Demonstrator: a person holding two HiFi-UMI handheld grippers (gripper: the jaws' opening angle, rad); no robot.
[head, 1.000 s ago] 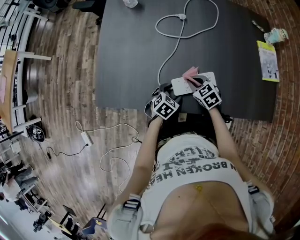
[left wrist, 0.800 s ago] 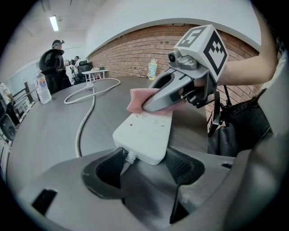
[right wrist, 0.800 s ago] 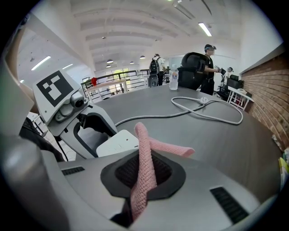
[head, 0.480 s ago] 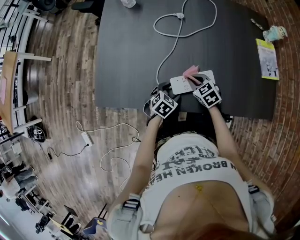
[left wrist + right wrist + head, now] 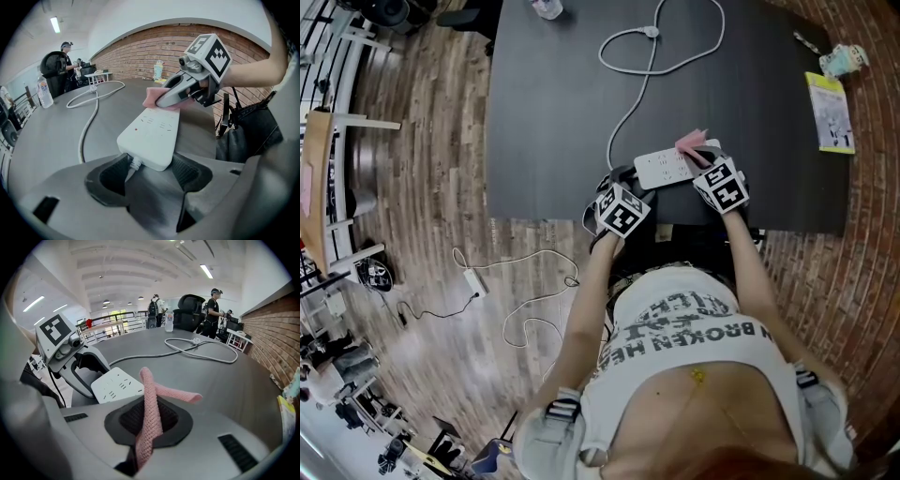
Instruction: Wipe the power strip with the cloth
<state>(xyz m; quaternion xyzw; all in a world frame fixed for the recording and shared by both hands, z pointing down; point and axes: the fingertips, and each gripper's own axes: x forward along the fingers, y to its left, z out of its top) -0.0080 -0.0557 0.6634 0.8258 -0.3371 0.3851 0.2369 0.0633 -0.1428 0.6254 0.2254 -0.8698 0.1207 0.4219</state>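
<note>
Looking down from your head, you have both tools at the near edge of the dark table (image 5: 553, 112). The white power strip (image 5: 661, 169) lies crosswise there, its cable (image 5: 628, 103) looping away across the tabletop. Your left gripper (image 5: 628, 180) sits at the strip's left, cord end. Your right gripper (image 5: 703, 156) is over its right end, with the pink cloth (image 5: 692, 143) poking out just beyond. A yellow-green booklet (image 5: 831, 112) lies well apart at the table's right edge.

From the left gripper view, the left gripper (image 5: 150, 171) has its jaws closed on the cord end of the power strip (image 5: 152, 133), one pad (image 5: 187, 171) pressed to each side. The strip lies flat on the table, running away from you. At its far end your right gripper (image 5: 176, 91) presses the cloth (image 5: 152, 96) onto the strip's top face.

From the right gripper view, the right gripper (image 5: 149, 427) is clamped on the cloth (image 5: 150, 413). The cloth stands up as a narrow folded band between the jaws, its free end flopping to the right. The power strip (image 5: 117, 385) lies just beside it on the left, with the left gripper (image 5: 70, 357) at the strip's other end. The cable (image 5: 197, 348) coils farther back, near a bottle (image 5: 169, 320).
</note>
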